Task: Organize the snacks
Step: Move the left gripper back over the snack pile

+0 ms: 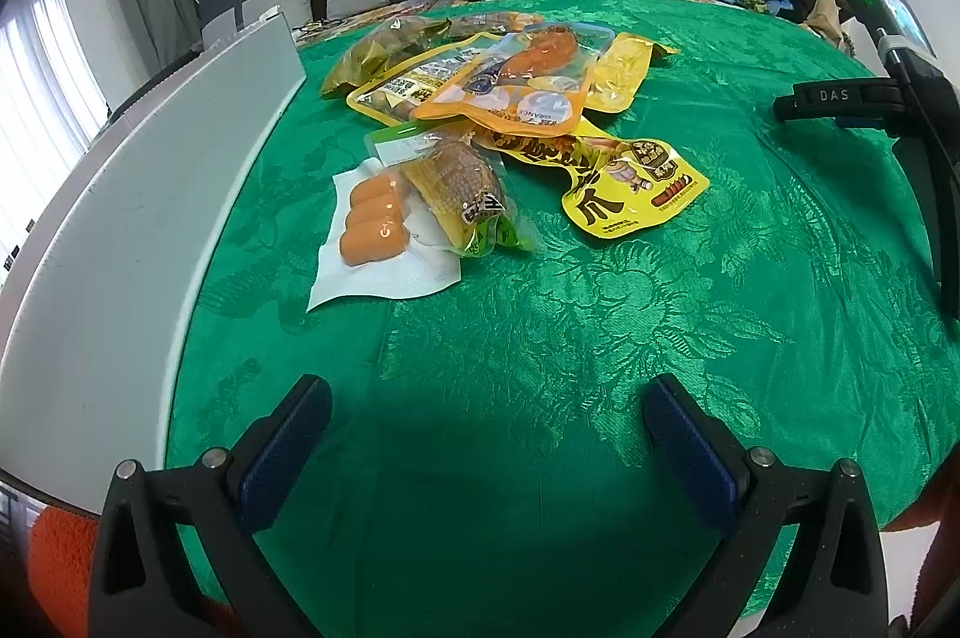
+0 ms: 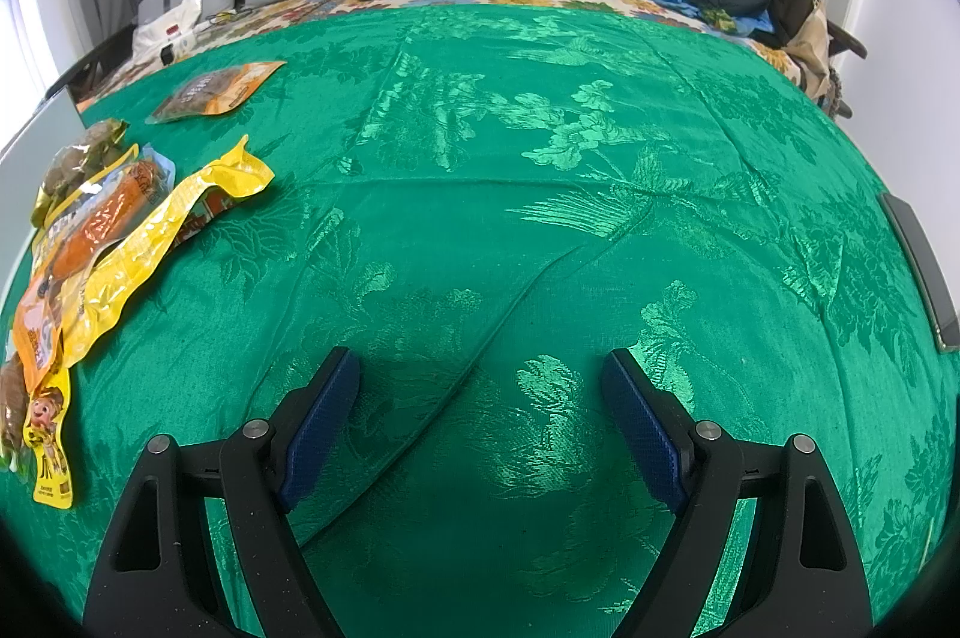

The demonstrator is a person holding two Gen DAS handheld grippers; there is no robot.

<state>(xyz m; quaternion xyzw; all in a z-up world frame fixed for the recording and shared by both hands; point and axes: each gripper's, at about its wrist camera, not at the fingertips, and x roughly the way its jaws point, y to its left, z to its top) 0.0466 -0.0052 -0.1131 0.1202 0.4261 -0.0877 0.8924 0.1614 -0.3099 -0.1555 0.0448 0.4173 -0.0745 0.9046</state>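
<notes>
L gripper (image 1: 486,434) empty, snack pile (image 1: 510,98) ahead

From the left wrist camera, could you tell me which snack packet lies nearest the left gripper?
The clear packet of orange sausages, at the pile's near left edge; the corn packet and yellow pouch lie farther back.

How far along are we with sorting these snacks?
Barely started. Nothing looks sorted: the snack packets lie overlapped in a pile on the green cloth, with one brown pouch apart. Nothing is in hand; the left tool and right tool are both open and empty. All packets remain to be sorted.
</notes>
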